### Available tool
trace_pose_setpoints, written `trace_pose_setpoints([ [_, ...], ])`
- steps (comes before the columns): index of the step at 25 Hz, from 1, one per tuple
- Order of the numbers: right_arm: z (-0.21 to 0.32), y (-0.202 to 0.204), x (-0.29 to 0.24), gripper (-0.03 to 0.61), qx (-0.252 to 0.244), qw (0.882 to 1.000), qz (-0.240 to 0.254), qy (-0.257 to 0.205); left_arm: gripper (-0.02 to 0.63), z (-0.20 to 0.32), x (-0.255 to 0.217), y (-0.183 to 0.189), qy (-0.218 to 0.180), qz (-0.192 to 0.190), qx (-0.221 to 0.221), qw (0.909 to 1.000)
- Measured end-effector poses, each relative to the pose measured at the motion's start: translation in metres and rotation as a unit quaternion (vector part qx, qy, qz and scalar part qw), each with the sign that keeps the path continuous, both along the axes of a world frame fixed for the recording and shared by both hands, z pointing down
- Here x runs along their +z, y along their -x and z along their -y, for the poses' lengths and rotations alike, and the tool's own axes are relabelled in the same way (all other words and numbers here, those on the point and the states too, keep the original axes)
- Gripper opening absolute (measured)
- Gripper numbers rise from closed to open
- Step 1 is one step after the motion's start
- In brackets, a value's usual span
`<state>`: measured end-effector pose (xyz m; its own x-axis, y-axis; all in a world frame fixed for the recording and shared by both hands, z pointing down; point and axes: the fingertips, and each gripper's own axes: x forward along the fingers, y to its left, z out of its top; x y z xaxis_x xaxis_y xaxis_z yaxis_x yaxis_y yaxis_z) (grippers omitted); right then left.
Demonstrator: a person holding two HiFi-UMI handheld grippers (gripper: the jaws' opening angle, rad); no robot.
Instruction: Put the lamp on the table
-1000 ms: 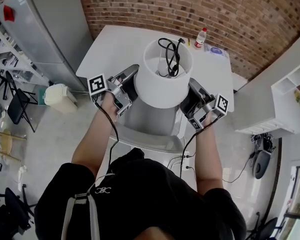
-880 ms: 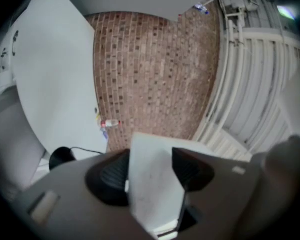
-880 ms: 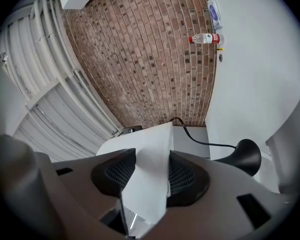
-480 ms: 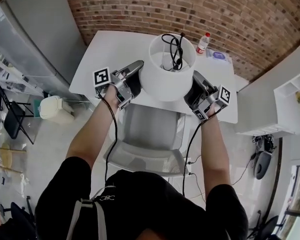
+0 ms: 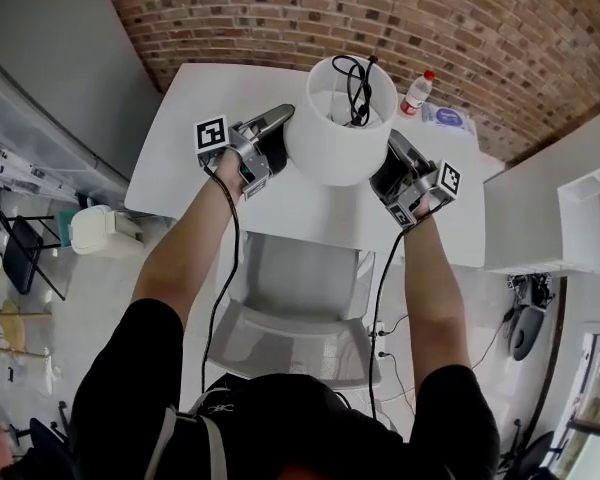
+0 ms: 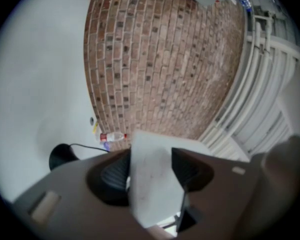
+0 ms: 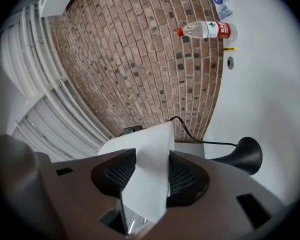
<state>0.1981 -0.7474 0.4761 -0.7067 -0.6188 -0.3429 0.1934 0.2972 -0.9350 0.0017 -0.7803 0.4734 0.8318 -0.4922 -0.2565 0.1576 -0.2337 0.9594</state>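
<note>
Both tools clamped on the lamp [image 5: 340, 138] by its white shade: left tool [image 5: 283, 138] on the left wall, right tool [image 5: 392, 163] on the right, pads pressing either side. Lamp is over the counter [image 5: 210, 118], near the far edge. Black base [image 7: 247, 156] is close to the surface, contact unclear. Bottle [image 5: 416, 92] is at the far-right corner.

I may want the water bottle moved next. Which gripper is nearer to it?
Right. The right gripper grips the lamp shade on the side toward the bottle; the left gripper grips the opposite side.
</note>
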Motion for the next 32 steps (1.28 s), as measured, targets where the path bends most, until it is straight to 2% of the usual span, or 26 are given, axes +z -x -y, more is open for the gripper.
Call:
trace_pose_setpoints([
  [13,0.100,-0.018,0.057,0.175,0.034,0.999,0.007,0.013,0.249,0.107,0.059,-0.019,0.012,-0.004,0.006,0.9999],
  [20,0.116,-0.028,0.065,0.175,0.050,0.998,0.038,0.007,0.239,0.120,0.062,-0.026,0.002,-0.013,0.019,0.9997],
  [25,0.117,-0.027,0.065,0.176,0.049,0.997,0.051,0.005,0.241,0.122,0.063,-0.020,0.009,-0.037,0.003,0.9993],
  [29,0.116,-0.030,0.066,0.183,0.065,0.996,0.062,0.001,0.245,0.122,0.065,-0.015,0.001,-0.025,-0.020,0.9995],
  [30,0.115,-0.033,0.067,0.187,0.074,0.995,0.067,0.002,0.251,0.122,0.065,-0.013,-0.003,-0.020,-0.026,0.9994],
  [32,0.114,-0.039,0.073,0.196,0.093,0.993,0.074,0.009,0.309,0.121,0.065,-0.008,-0.009,-0.015,-0.040,0.9990],
])
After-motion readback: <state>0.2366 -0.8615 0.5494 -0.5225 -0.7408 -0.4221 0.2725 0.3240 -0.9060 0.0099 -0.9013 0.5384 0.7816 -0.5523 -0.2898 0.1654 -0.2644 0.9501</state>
